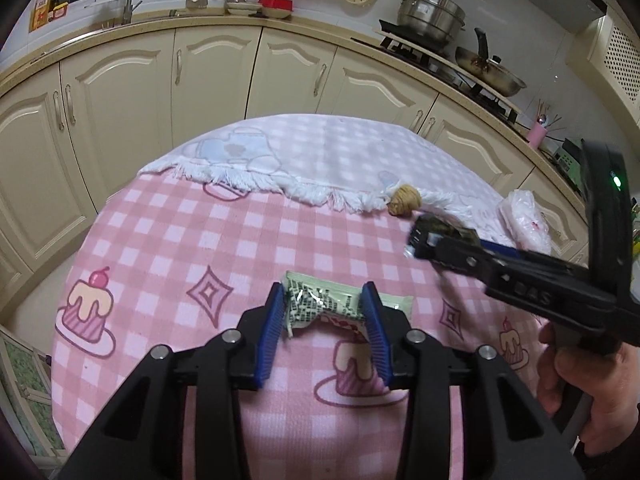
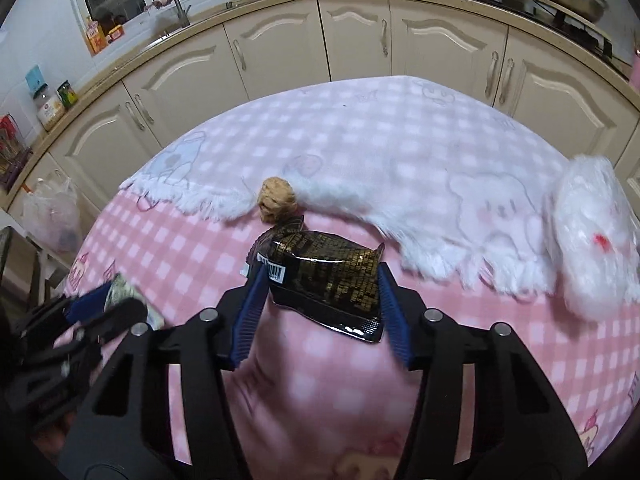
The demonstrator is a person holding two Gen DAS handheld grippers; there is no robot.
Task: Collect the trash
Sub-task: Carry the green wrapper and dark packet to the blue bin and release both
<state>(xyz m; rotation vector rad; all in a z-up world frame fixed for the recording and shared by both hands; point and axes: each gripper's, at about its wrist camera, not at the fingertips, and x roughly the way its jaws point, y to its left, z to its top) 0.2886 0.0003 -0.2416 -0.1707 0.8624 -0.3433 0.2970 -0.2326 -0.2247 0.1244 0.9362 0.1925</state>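
My left gripper (image 1: 325, 300) is shut on a pale green snack wrapper (image 1: 394, 303), crumpled between the blue pads just above the pink checked tablecloth (image 1: 168, 240). My right gripper (image 2: 320, 276) is shut on a black and gold wrapper (image 2: 324, 280) with a barcode label; it also shows in the left wrist view (image 1: 434, 232) at the right. A tan crumpled paper ball (image 1: 405, 199) (image 2: 278, 199) lies at the fringe of the white blanket (image 1: 320, 152), just beyond the right gripper. A crumpled clear plastic bag (image 2: 592, 236) (image 1: 524, 216) lies at the table's right.
Cream kitchen cabinets (image 1: 216, 76) curve round the table's far side. A steel pot (image 1: 430, 12) and a frying pan (image 1: 492, 70) stand on the stove at back right. A plastic bag (image 2: 52, 212) sits on the floor at left. The left gripper (image 2: 100, 304) shows at lower left.
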